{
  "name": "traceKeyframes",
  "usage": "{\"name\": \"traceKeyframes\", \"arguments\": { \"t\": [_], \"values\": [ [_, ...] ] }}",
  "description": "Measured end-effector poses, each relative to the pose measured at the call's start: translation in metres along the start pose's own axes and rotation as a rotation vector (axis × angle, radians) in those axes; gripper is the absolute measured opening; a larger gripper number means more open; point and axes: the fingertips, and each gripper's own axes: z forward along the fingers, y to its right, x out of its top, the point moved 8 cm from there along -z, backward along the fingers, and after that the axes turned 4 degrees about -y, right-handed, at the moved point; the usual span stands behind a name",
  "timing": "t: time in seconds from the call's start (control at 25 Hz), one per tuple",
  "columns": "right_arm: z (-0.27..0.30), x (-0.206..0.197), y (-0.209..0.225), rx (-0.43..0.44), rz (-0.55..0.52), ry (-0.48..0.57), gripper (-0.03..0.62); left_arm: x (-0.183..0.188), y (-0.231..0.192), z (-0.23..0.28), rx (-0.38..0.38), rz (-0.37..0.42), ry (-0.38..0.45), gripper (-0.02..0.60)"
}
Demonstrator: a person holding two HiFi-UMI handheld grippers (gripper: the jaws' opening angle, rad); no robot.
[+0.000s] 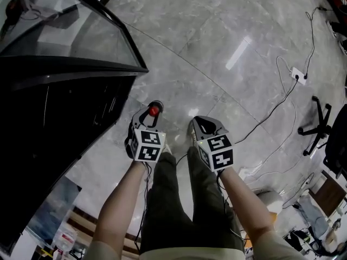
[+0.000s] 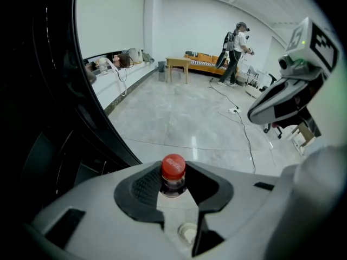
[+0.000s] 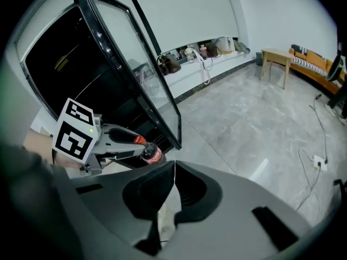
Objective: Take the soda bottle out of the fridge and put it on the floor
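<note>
The soda bottle (image 1: 154,111), dark with a red cap (image 2: 173,167), hangs by its neck between the jaws of my left gripper (image 1: 153,108), which is shut on it. In the right gripper view the bottle (image 3: 149,154) shows upright under the left gripper's marker cube (image 3: 73,131), just in front of the black fridge (image 1: 49,123). My right gripper (image 1: 199,124) is level with the left one and a little to its right. Its jaws are shut with nothing between them (image 3: 173,169). Both grippers are held over the grey marble floor (image 1: 217,47).
The fridge's glass door (image 1: 70,31) stands open at the left. Cables and a white power strip (image 1: 299,75) lie on the floor at the right, near an office chair base (image 1: 320,121). Far across the room are a small table (image 2: 178,66) and a person (image 2: 236,53).
</note>
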Motion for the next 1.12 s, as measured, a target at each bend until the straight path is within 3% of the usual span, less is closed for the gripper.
{"name": "traceKeyframes", "arguments": {
  "t": [0.56,1.12],
  "values": [
    [0.117,-0.071,0.046,0.024,0.116,-0.119,-0.003,-0.053,0.011,0.121,-0.074,0.043,-0.106,0.127],
    [0.205,-0.125,0.071,0.102,0.234,-0.127,-0.003,-0.107,0.023,0.226,-0.101,0.082,-0.197,0.129]
  ]
}}
